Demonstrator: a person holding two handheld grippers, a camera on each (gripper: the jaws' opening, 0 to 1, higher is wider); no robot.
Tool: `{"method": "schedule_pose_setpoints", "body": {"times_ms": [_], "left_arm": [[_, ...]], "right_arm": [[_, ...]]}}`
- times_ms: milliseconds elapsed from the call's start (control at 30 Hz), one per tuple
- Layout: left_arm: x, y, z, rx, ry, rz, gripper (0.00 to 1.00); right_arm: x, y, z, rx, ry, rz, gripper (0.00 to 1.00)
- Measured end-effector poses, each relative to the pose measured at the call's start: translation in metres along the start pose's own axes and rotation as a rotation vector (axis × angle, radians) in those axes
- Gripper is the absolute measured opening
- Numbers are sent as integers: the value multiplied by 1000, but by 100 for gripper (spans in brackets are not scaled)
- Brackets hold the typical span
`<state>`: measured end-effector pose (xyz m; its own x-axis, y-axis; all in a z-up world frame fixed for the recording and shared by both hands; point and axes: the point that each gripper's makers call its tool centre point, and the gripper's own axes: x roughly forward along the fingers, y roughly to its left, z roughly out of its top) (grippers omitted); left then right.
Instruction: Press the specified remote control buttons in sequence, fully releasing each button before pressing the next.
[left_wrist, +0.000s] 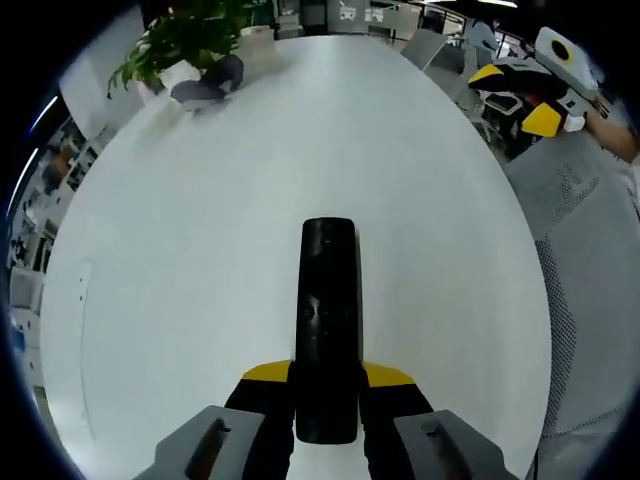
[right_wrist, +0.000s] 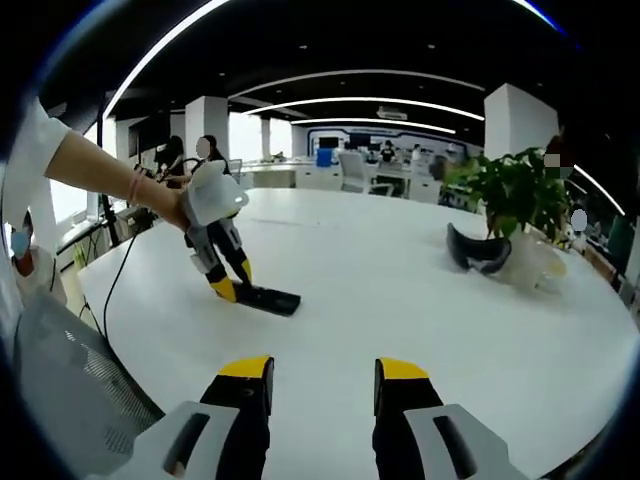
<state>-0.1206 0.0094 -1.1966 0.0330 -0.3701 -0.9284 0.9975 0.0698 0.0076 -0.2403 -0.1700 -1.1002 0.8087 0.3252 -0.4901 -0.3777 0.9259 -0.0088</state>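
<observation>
Open-plan office, big white round table (right_wrist: 420, 300) with a potted plant (right_wrist: 515, 190) and a dark headset-like item (right_wrist: 475, 250) at its far side; mesh chair (left_wrist: 590, 280) at the table edge. Left gripper (left_wrist: 328, 385) has its jaws closed narrow on the near end of the black remote (left_wrist: 328, 320), which runs straight out from the jaws over the tabletop; in the right gripper view the same remote (right_wrist: 270, 298) sits low on or just above the table, gripped at one end by the left gripper (right_wrist: 225, 285) with a person's hand (right_wrist: 175, 205) behind it. Right gripper (right_wrist: 322, 385) is well apart from the remote, jaws spread wide with nothing between them. Button layout is too dark to read here. My read: step in hand is bringing the right gripper over for a press, nothing pressed yet. To do it well: keep the left grip firm and the remote flat on the table so it can't rock, narrow the right jaws so a single tip lands on one button, come down square to the face, press once, lift fully off before going to the next. Keep the remote inside both views throughout.
</observation>
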Motion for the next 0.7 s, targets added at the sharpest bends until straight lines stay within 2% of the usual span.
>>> {"method": "schedule_pose_setpoints", "body": {"times_ms": [267,567,700], "left_arm": [[-3,-17,-4,-29,-23,16,24],[-6,-39,-8,-60,-88,29,24],[-7,-48,-9,-79,-108,41,24]], "right_arm": [[1,3,-5,-18,33,6,38],[4,9,-15,-65,97,21,38],[5,9,-20,-52,123,25,39]]}}
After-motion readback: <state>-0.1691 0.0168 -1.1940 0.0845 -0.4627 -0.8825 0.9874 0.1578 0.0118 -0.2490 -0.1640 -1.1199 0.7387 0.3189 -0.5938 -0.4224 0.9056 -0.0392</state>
